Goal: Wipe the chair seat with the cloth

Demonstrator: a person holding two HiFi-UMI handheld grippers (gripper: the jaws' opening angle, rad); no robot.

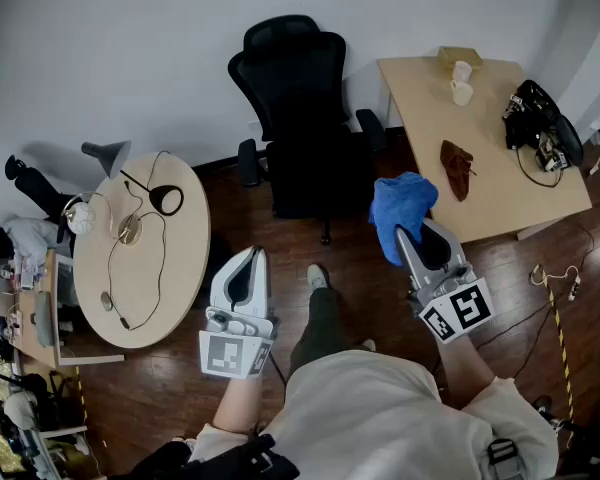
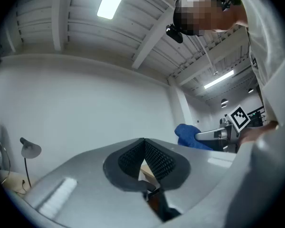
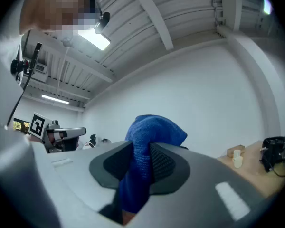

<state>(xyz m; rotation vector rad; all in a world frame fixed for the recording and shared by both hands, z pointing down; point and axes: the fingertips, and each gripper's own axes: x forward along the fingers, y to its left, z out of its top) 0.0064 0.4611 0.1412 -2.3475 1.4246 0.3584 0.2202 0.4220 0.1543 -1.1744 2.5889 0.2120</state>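
Observation:
A black office chair (image 1: 298,118) stands against the far wall, its seat (image 1: 316,183) facing me. My right gripper (image 1: 408,236) is shut on a blue cloth (image 1: 400,208), held in the air to the right of the seat. The cloth (image 3: 149,139) bunches up between the jaws in the right gripper view. My left gripper (image 1: 246,260) is shut with nothing in it, held low and left of the chair. Its pads (image 2: 156,158) meet in the left gripper view, which also shows the cloth (image 2: 187,136).
A round wooden table (image 1: 140,253) with cables and a lamp stands at the left. A rectangular wooden table (image 1: 480,138) at the right carries cups, a brown item and black gear. Cables lie on the dark wood floor (image 1: 540,288). My leg (image 1: 320,318) is below the chair.

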